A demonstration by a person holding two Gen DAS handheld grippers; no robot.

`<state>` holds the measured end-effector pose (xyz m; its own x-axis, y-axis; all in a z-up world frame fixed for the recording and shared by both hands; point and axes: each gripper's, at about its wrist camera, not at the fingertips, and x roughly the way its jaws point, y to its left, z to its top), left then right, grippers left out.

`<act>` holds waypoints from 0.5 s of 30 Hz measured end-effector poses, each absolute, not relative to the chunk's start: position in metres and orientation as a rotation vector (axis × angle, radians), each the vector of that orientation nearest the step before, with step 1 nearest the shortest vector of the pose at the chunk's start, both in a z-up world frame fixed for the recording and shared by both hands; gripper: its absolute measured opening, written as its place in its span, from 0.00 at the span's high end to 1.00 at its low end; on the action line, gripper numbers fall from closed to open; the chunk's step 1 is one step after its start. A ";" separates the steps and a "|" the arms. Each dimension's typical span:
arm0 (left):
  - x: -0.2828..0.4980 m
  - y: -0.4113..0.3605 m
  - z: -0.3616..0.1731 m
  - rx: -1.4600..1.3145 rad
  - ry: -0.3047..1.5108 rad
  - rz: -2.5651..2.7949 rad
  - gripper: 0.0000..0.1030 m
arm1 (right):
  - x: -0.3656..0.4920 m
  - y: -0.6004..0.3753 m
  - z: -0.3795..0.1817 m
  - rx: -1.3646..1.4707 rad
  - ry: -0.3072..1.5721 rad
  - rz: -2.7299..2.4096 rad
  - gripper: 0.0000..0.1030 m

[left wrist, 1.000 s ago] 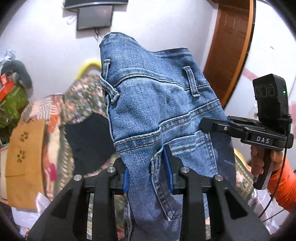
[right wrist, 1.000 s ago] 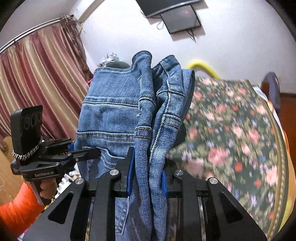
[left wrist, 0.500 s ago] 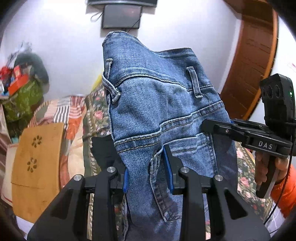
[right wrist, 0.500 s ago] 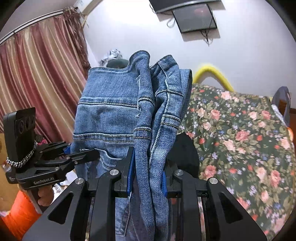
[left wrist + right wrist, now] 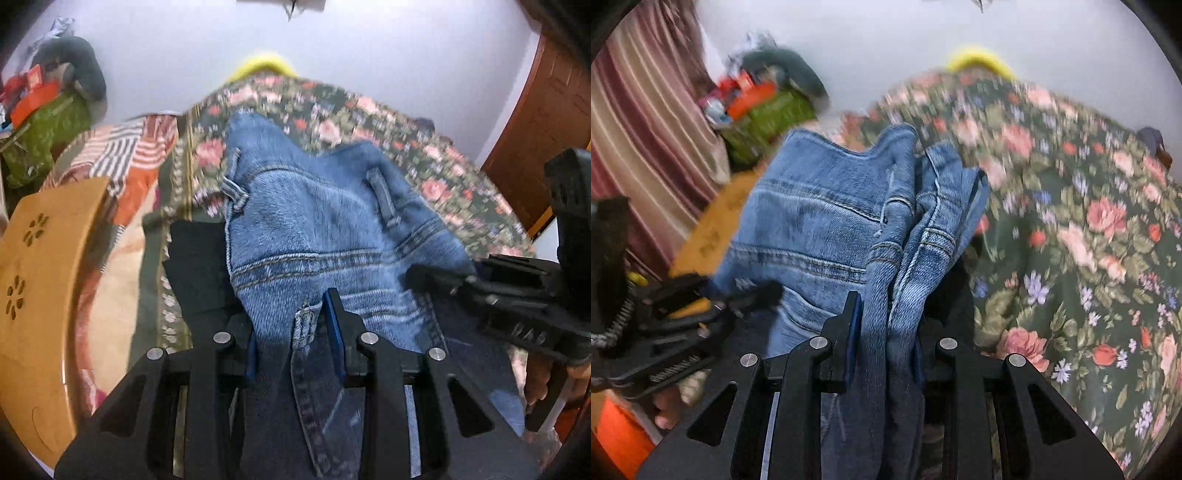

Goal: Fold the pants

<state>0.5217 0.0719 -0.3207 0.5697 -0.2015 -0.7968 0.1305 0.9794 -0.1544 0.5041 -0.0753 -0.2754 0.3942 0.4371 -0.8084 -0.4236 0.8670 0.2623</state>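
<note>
While clamped between both grippers, jeans (image 5: 325, 236).

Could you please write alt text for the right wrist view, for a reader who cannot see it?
The right gripper is shut on a bunched fold of blue jeans, held above a bed with a dark floral bedspread. At the left, the left gripper also grips the jeans; the picture is blurred.

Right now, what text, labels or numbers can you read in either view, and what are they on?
"DAS": white letters on the right gripper, on its body low at the right of the left wrist view, blurred and tilted, only just legible.
Left gripper: any marking is blurred, unreadable.
Jeans: no tag or label visible.
Bedspread: floral print, no text.
</note>
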 end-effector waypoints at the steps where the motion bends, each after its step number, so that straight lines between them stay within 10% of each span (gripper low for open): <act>1: 0.528 0.069 -0.331 -0.077 0.989 -0.194 0.70 | 0.506 -0.075 -0.283 0.001 1.056 0.531 0.79; 15: 0.458 0.084 -0.261 -0.093 0.912 -0.126 0.65 | 0.434 -0.111 -0.208 -0.097 0.893 0.512 0.57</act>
<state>0.4584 0.0845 -0.2609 0.6053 -0.1480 -0.7821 0.0687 0.9886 -0.1339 0.4340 -0.1106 -0.2081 0.5160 0.3860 -0.7647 -0.4650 0.8760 0.1285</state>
